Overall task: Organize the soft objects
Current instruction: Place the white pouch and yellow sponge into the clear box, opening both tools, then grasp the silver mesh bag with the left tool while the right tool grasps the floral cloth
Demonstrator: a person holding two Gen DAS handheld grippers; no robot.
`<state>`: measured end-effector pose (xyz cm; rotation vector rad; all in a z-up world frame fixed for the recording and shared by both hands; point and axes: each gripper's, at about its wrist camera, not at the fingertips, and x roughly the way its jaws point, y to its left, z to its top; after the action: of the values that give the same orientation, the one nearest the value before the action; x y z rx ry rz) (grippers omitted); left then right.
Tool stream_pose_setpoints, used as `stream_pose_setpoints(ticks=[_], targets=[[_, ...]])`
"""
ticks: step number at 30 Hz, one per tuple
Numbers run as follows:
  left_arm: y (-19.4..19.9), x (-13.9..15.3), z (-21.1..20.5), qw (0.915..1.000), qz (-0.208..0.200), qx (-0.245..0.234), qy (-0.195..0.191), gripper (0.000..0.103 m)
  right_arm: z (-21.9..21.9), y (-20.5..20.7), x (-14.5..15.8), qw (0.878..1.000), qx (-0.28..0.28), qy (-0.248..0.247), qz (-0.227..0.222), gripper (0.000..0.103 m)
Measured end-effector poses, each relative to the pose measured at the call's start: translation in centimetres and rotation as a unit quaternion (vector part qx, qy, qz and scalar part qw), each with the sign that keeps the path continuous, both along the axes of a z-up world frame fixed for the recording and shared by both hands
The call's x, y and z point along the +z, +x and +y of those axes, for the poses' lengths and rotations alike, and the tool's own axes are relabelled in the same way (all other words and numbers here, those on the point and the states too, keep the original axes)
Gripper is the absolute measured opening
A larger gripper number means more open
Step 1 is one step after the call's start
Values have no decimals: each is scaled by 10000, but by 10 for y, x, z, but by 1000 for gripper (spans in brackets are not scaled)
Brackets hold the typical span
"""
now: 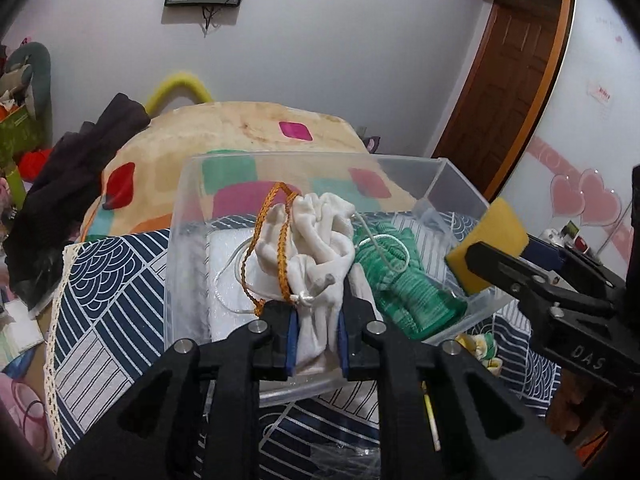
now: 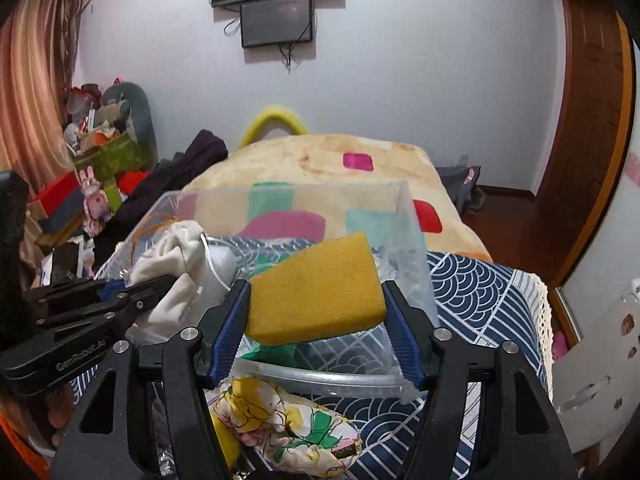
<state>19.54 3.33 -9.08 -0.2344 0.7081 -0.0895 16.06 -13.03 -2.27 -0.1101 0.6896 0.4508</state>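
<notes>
My left gripper (image 1: 317, 322) is shut on a white drawstring pouch (image 1: 320, 248) with an orange braided cord (image 1: 280, 240), held over the clear plastic bin (image 1: 460, 184). A green knitted item (image 1: 404, 280) and a white foam pad (image 1: 228, 280) lie inside the bin. My right gripper (image 2: 314, 312) is shut on a yellow sponge (image 2: 320, 294), held above the bin's near rim (image 2: 320, 380). The sponge also shows in the left wrist view (image 1: 490, 240), over the bin's right edge. The pouch also shows in the right wrist view (image 2: 176, 264).
The bin stands on a navy patterned cloth (image 1: 104, 280). A floral fabric pouch (image 2: 288, 428) lies on the cloth in front of the bin. A bed with a patchwork blanket (image 2: 332, 160) and dark clothes (image 1: 80, 168) is behind. Clutter stands at the left (image 2: 100, 152).
</notes>
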Motion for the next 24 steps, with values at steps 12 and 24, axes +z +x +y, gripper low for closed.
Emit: stream_pose_setpoints(ticks=[12,24], targets=[[-21,16,-6,9998,-91,-117,144,52,-4,-6,9,9998,160,-66,10,73],[-62,46,1,9984,-493,55,281,81,-25,-37,37,9985,124,284,-450,80]])
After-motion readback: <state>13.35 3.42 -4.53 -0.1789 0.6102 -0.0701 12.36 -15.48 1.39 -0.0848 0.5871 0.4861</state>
